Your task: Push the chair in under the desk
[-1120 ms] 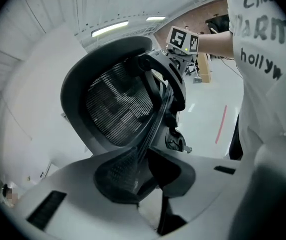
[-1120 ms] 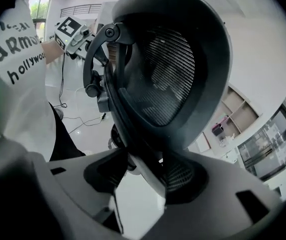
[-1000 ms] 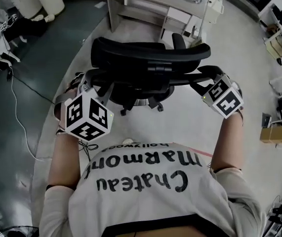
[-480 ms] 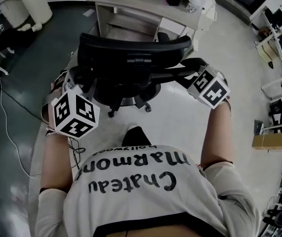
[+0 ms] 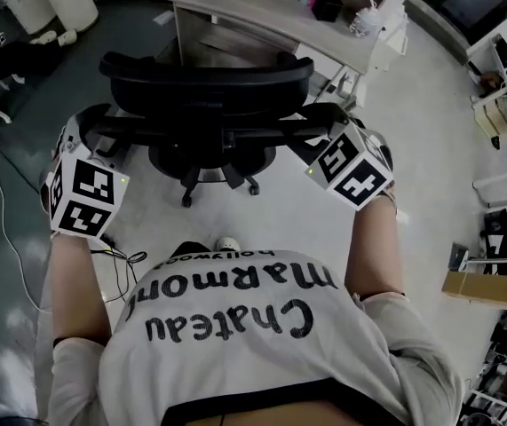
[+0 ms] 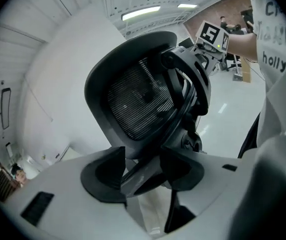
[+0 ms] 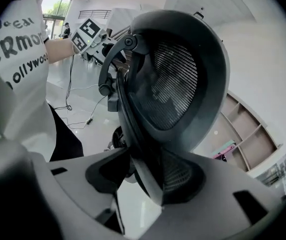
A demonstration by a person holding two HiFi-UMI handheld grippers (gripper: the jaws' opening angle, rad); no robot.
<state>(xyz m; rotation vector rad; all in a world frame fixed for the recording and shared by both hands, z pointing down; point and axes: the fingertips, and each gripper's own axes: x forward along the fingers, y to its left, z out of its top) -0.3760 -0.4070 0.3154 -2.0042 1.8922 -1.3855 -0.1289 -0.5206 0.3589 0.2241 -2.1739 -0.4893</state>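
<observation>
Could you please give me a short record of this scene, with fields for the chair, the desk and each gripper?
chair: black, mesh back, seat side towards the desk, back short of the desk's edge
desk: pale, straight ahead of the chair, small items on top
left gripper: at the chair's left side; jaws have just been opening, a chair bar between them, grip unclear
right gripper: at the chair's right side; jaws have just been closing, shut on the chair's frame
</observation>
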